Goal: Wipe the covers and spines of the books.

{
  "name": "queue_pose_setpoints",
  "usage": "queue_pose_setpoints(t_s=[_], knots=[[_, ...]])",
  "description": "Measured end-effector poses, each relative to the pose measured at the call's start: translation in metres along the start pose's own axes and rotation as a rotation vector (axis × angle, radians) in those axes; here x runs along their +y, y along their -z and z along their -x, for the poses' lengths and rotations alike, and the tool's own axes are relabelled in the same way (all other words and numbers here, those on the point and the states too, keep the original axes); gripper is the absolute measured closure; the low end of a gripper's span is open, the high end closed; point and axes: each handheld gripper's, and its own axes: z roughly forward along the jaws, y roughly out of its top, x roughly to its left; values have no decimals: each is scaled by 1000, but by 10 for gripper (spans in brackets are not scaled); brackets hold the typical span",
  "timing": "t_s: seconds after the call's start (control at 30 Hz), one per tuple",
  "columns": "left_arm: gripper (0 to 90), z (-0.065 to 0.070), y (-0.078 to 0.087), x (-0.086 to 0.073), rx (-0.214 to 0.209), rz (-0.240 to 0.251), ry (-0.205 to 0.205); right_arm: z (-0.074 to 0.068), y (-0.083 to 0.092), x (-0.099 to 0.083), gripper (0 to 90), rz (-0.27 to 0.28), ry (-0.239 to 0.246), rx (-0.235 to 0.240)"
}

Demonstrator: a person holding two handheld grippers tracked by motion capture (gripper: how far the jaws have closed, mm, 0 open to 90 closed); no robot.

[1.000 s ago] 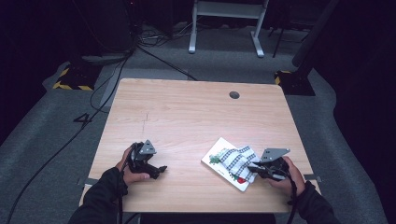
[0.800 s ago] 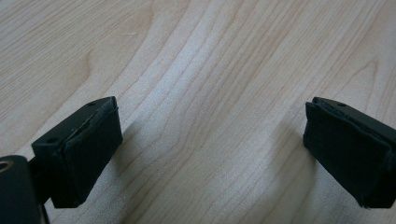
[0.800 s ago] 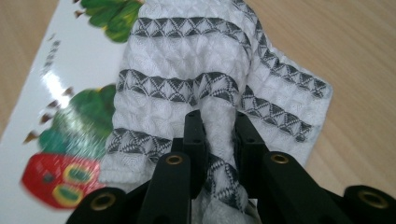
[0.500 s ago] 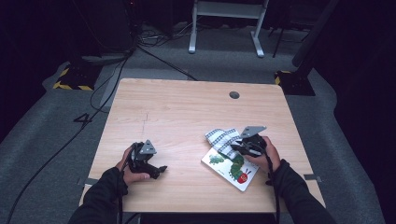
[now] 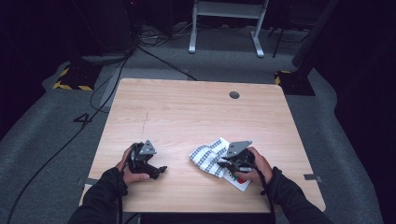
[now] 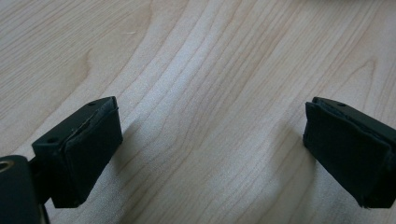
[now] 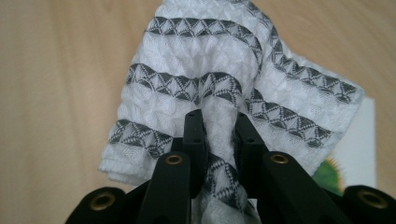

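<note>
Pinching a fold of the white cloth with grey triangle stripes (image 7: 219,88), the right gripper (image 5: 229,164) drags it off the illustrated white card (image 5: 237,181); the left gripper (image 6: 210,154) rests spread wide on the pale wooden table (image 5: 187,112); next, I judge, the cloth needs flattening.

Your left tongs (image 5: 160,169) rest low near the surface's near edge, jaws spread wide with nothing between them, pointing toward your right. Your right tongs (image 5: 221,163) point toward your left, jaws pinched tight on a fold of cloth (image 7: 219,135). Both forearms enter from below.
</note>
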Motion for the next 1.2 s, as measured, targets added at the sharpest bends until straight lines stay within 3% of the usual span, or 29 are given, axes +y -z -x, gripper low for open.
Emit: queue_pose_setpoints(t_s=[0.1, 0.27, 0.4, 0.47, 0.53, 0.7, 0.9, 1.2], knots=[[49, 0, 0, 0, 0, 0, 0, -12, 17, -19, 791, -6, 8, 21], [49, 0, 0, 0, 1, 0, 0, -14, 42, -52, 789, 0, -56, 16], [48, 0, 0, 0, 1, -1, -2, -1, 57, -73, 791, 4, -123, -52], [48, 0, 0, 0, 0, 0, 2, 10, 61, -80, 795, 7, -157, -107], [48, 0, 0, 0, 0, 1, 1, 14, 61, -81, 796, 12, -168, -127], [48, 0, -1, 1, -1, 0, 0, 35, 56, -74, 799, 33, -200, -189], [49, 0, -1, 1, -1, 1, 1, 52, 39, -52, 800, 51, -206, -200], [48, 0, -1, 1, -1, 1, 2, 49, 10, -7, 802, 65, -135, -168]])
